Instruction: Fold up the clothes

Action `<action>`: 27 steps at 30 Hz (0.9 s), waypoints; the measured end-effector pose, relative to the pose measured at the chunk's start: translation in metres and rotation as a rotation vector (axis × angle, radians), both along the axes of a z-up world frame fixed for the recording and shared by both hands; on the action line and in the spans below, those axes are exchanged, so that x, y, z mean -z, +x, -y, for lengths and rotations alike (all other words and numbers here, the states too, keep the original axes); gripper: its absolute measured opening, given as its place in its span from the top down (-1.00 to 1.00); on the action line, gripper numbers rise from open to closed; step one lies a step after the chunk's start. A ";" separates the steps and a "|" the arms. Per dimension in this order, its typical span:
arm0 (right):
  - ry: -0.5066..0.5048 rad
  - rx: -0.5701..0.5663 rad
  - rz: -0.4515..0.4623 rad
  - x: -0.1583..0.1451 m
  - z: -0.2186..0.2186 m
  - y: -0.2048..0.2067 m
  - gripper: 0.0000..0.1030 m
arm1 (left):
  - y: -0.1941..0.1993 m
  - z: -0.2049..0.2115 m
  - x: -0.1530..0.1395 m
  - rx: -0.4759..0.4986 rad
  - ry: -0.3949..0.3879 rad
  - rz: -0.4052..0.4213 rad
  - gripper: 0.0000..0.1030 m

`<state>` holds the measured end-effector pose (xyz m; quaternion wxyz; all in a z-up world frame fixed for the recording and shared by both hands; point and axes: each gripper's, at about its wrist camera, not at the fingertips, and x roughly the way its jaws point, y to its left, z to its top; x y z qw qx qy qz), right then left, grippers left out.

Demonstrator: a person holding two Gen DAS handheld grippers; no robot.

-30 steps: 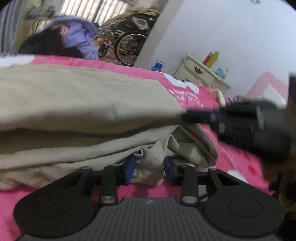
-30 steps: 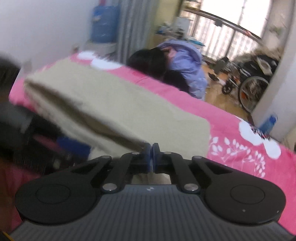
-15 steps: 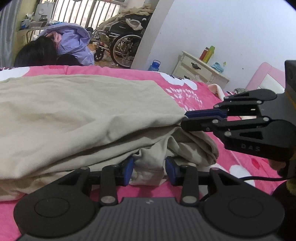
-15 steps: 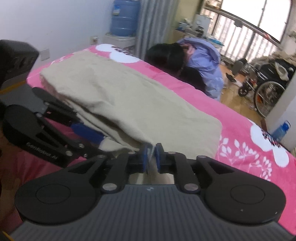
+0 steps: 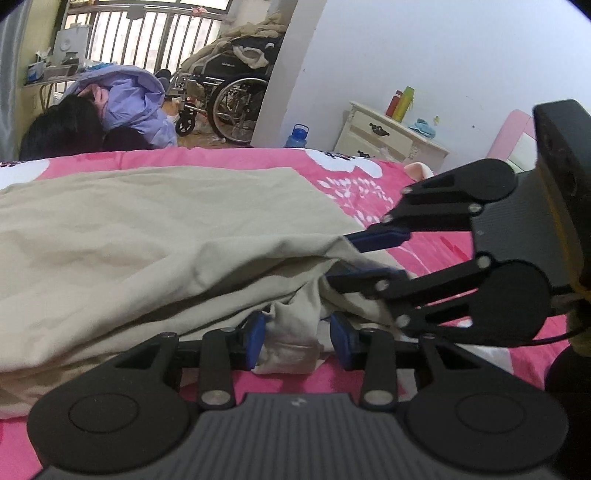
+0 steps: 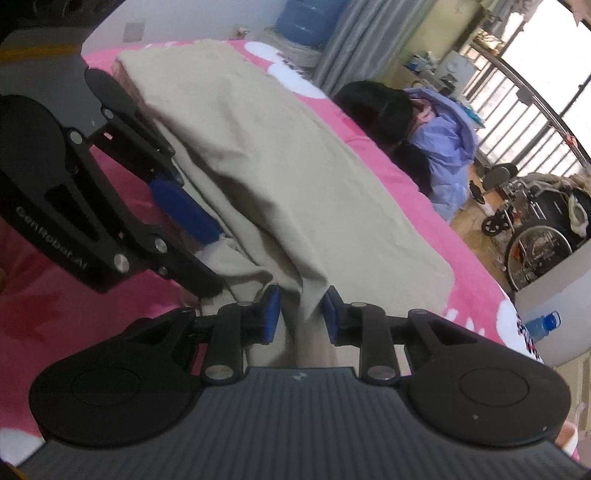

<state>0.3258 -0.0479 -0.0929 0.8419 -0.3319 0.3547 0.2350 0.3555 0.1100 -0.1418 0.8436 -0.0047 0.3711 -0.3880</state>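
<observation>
A beige garment [image 5: 147, 240] [image 6: 277, 166] lies folded over on the pink bed cover [image 5: 221, 158] [image 6: 55, 314]. My left gripper [image 5: 297, 338] is open at the garment's near edge, with a bunched end of cloth lying loosely between its blue pads. In the right wrist view the left gripper [image 6: 214, 262] shows at the left, jaws apart beside the fold. My right gripper [image 6: 300, 317] is open too, a hanging fold of the top layer between its pads. From the left wrist view the right gripper [image 5: 354, 256] straddles the corner of the upper layer.
A person in a purple jacket [image 5: 129, 107] [image 6: 436, 147] lies beyond the bed's far side. A wheelchair [image 5: 236, 96] [image 6: 535, 236] stands behind. A white nightstand [image 5: 388, 136] and blue bottle [image 5: 297, 134] are by the wall. A water jug [image 6: 306, 18] stands at the back.
My right gripper was shut on the top layer and has opened, letting the cloth go. The upper layer has come down onto the lower one. The left gripper has barely moved.
</observation>
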 end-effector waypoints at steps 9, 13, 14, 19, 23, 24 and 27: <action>0.336 0.190 0.056 -0.037 0.035 0.005 0.91 | -0.001 0.000 0.007 0.012 0.035 0.005 0.19; 0.383 0.203 0.048 -0.040 0.041 0.000 0.91 | -0.009 0.000 0.001 0.009 0.063 0.044 0.19; 0.387 0.205 0.047 -0.040 0.041 -0.001 0.91 | -0.011 0.002 0.000 0.008 0.079 0.055 0.19; 0.408 0.228 0.043 -0.037 0.045 0.000 0.91 | -0.025 0.028 0.002 -0.017 0.232 0.154 0.39; 0.420 0.247 0.042 -0.035 0.049 0.001 0.91 | -0.048 0.030 -0.001 0.014 0.289 0.256 0.81; 0.422 0.251 0.041 -0.034 0.050 0.001 0.91 | -0.054 0.026 -0.002 0.036 0.294 0.277 0.81; 0.429 0.255 0.037 -0.033 0.052 0.002 0.91 | -0.066 0.011 -0.003 0.111 0.304 0.308 0.83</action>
